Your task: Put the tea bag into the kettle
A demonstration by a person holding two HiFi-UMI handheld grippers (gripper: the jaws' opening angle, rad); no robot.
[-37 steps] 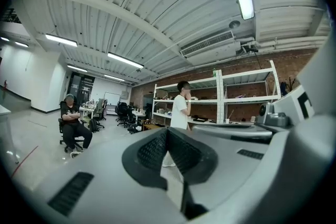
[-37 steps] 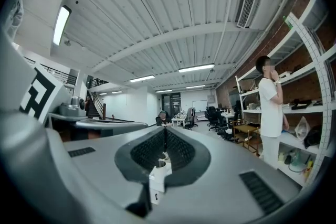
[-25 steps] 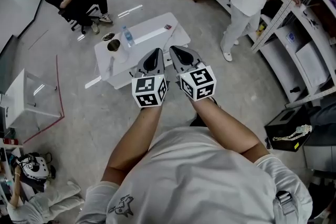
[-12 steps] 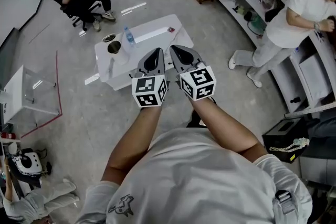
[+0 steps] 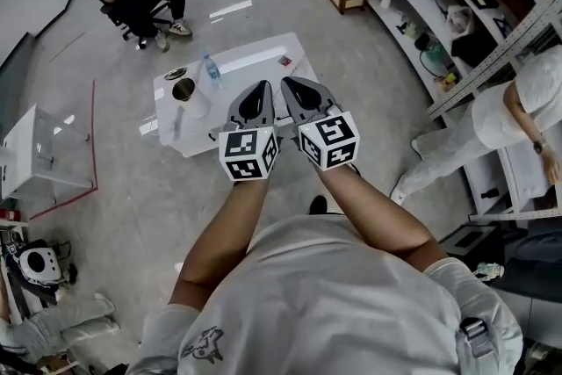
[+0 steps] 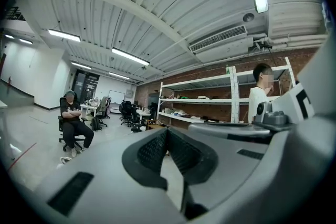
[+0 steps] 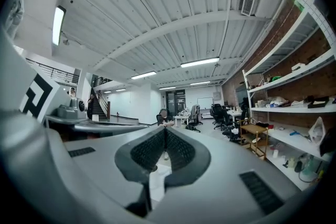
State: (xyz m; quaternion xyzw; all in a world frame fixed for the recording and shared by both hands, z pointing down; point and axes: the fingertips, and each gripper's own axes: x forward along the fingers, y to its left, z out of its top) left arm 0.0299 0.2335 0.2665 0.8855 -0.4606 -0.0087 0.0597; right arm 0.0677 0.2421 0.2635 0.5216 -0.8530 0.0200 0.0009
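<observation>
Standing short of the white worktop (image 5: pixel 255 57), the person holds both claws level and side by side, well apart from anything on it. The left claw (image 5: pixel 262 89) is pressed together on nothing, and so is the right claw (image 5: pixel 290 84); in each gripper view the ribbed pads meet with only the room beyond. The task looks barely begun. An open-mouthed vessel (image 5: pixel 186 92), likely the kettle, stands at the worktop's left end near a water bottle (image 5: pixel 211 68). A small reddish packet (image 5: pixel 283 60), perhaps the tea bag, lies near the far right edge. Next, one claw must spread and reach that packet.
</observation>
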